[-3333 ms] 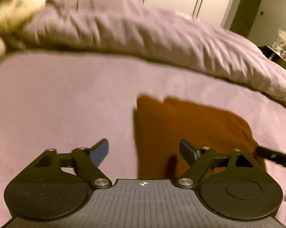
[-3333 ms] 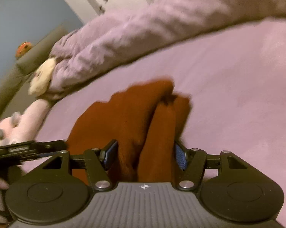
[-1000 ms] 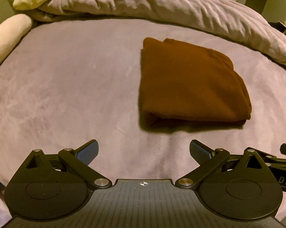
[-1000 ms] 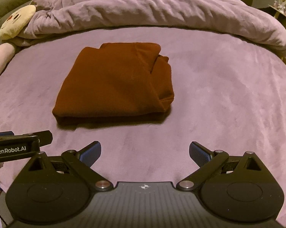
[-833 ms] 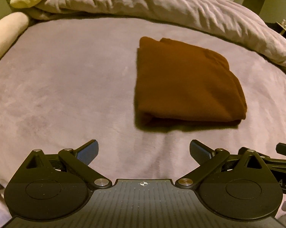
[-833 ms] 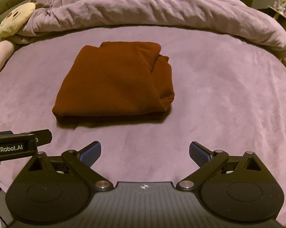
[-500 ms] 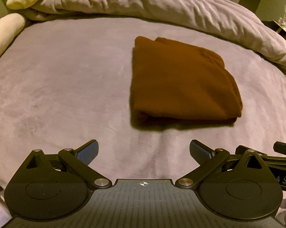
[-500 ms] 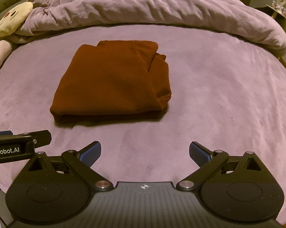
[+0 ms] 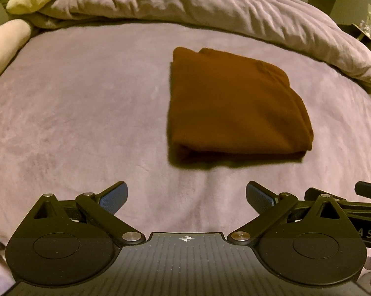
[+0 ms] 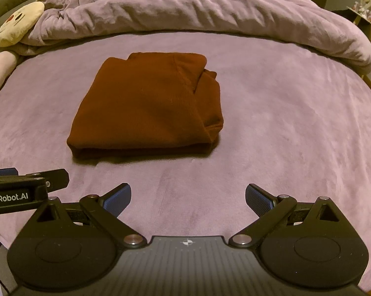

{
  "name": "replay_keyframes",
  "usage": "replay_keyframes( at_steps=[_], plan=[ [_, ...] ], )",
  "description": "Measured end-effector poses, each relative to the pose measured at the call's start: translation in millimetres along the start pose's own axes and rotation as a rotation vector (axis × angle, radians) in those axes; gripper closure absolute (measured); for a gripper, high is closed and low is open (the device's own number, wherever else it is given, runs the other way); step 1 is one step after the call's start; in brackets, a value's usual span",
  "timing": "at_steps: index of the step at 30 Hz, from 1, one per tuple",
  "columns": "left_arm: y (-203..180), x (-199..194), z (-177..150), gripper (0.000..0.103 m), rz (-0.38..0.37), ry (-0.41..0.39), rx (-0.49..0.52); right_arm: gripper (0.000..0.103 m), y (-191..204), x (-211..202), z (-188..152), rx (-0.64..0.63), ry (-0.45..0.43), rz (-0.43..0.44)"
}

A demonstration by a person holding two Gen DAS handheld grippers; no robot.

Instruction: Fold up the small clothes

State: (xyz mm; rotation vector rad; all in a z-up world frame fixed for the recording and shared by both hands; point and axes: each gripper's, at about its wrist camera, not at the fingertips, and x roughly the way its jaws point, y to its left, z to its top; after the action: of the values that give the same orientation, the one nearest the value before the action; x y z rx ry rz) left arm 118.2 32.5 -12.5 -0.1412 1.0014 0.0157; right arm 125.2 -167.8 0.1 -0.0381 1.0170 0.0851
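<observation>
I hold my left gripper [image 9: 186, 198] low over the near edge of the bed, its blue-padded fingers [image 9: 113, 197] spread wide with nothing between them. My right gripper [image 10: 187, 198] hangs the same way, jaws splayed apart and empty, just beside the left one; the left gripper's black body with its white "Robot.AI" lettering shows at the left edge of the right wrist view, and the tip of the right gripper pokes in at the right edge of the left wrist view.

The rust-brown garment [image 10: 148, 108] lies folded into a compact, roughly square bundle on the mauve bedspread [image 10: 284, 123], well ahead of both grippers and touching neither. From the left wrist view the brown bundle [image 9: 234, 103] sits right of centre; from the right wrist view it sits left of centre, so it lies between my two grippers' lines of sight. Its thick folded edge faces me, and layered edges show along its right side.

Behind it a rumpled mauve duvet [image 9: 210, 7] is heaped across the far side of the bed, with a pale yellow face cushion [image 10: 20, 23] tucked at its left end.
</observation>
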Motion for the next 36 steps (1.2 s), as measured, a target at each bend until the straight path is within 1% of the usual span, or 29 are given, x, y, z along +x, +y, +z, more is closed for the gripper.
replay_keyframes(
  at_steps=[19,24,36],
  plan=[
    [2.4,-0.7,0.5,0.000,0.011,-0.002,0.002,0.004,-1.8,-2.4,0.4,0.002,-0.008,-0.005],
    [1.4,-0.9,0.0,0.000,0.029,-0.007,0.006,0.004,-3.7,-1.5,1.2,0.007,-0.007,-0.008],
    [1.9,-0.9,0.0,0.000,0.010,-0.006,0.003,0.004,-4.7,-2.3,-0.2,0.003,-0.024,-0.010]
  ],
)
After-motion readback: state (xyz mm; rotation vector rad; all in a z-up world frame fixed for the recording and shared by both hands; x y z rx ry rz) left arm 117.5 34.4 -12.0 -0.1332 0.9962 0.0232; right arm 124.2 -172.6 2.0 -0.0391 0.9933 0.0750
